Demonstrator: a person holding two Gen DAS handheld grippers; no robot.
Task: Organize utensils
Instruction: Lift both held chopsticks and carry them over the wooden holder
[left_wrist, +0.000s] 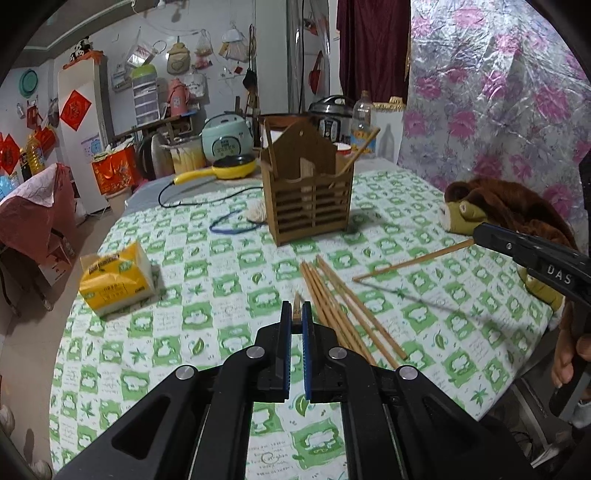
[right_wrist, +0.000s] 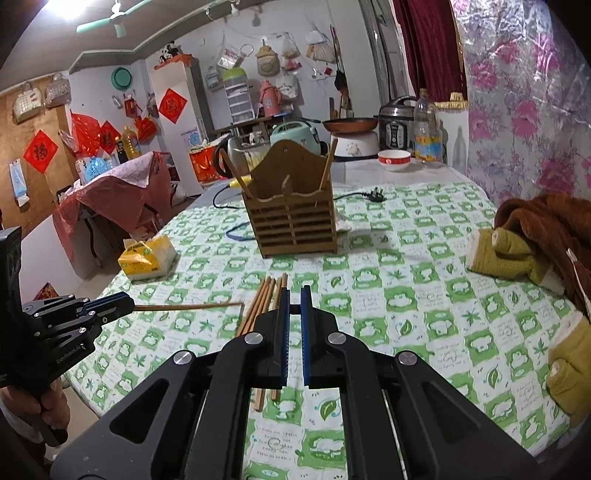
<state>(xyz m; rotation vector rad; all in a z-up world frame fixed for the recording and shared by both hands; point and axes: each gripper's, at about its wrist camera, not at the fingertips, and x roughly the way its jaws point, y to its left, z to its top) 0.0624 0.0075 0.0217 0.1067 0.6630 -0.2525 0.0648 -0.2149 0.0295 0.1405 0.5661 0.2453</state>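
Wooden loose chopsticks (left_wrist: 340, 306) lie bunched on the green-checked tablecloth (left_wrist: 207, 295), near the slatted utensil holder (left_wrist: 310, 206), which stands upright further back with a few sticks already leaning in it. Left gripper (left_wrist: 296, 317) is closed on a chopstick (left_wrist: 296, 307) that points forward, clear of the cloth. Right gripper (left_wrist: 480, 233) appears clamped on a second chopstick (left_wrist: 413, 260) raised above its shadow, though its own camera shows only narrow-set pads (right_wrist: 303, 325).
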